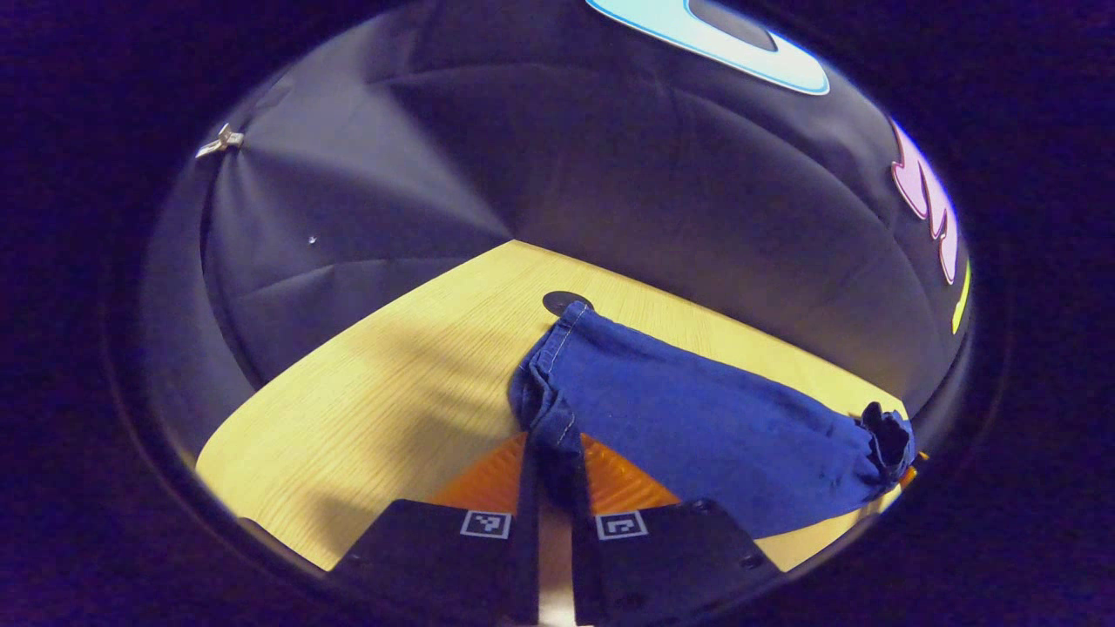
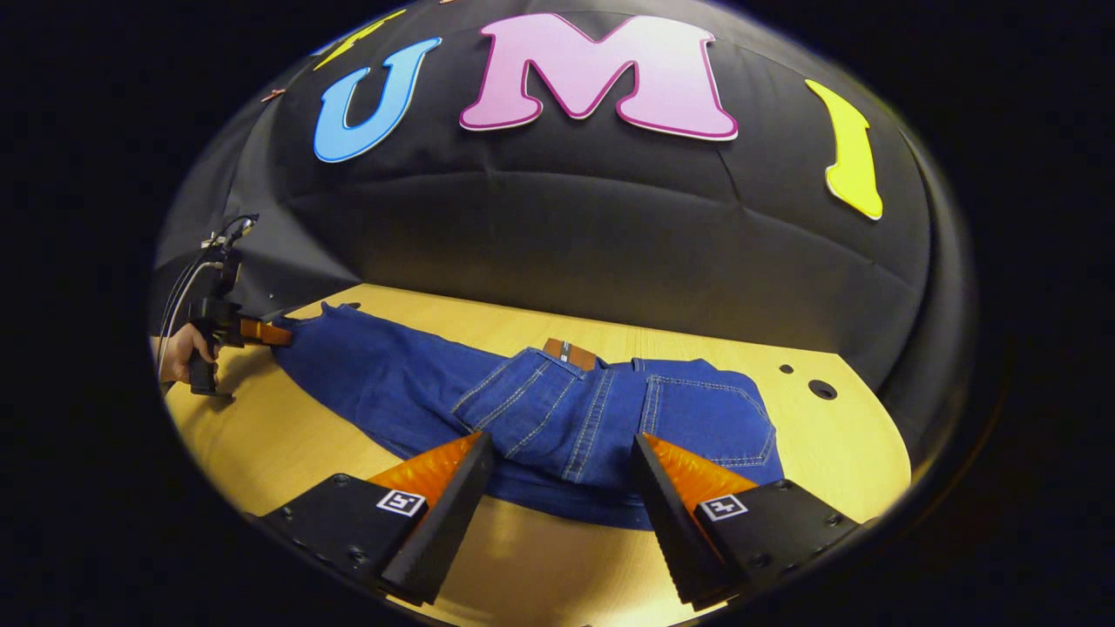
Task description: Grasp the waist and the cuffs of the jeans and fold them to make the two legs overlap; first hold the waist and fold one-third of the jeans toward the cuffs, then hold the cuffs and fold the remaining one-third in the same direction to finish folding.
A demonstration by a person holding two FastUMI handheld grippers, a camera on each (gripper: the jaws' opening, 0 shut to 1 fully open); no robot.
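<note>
Jeans (image 2: 557,409) stretch lengthwise across the surface (image 2: 854,435): left tongs (image 1: 553,466) clamp the cuffs (image 1: 544,392), while right tongs (image 2: 562,475) hang apart just before the waist (image 2: 610,361).

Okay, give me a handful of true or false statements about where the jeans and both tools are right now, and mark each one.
1. The left tool is shut on the jeans' cuff. True.
2. The right tool is shut on the waist. False: its fingers stand wide apart in front of the waist, holding nothing.
3. The jeans lie spread along the wooden table. True.
4. The jeans are already folded into thirds. False: they lie at full length, with no fold made.
5. A hand holds the far tool at the cuff end. True.
</note>
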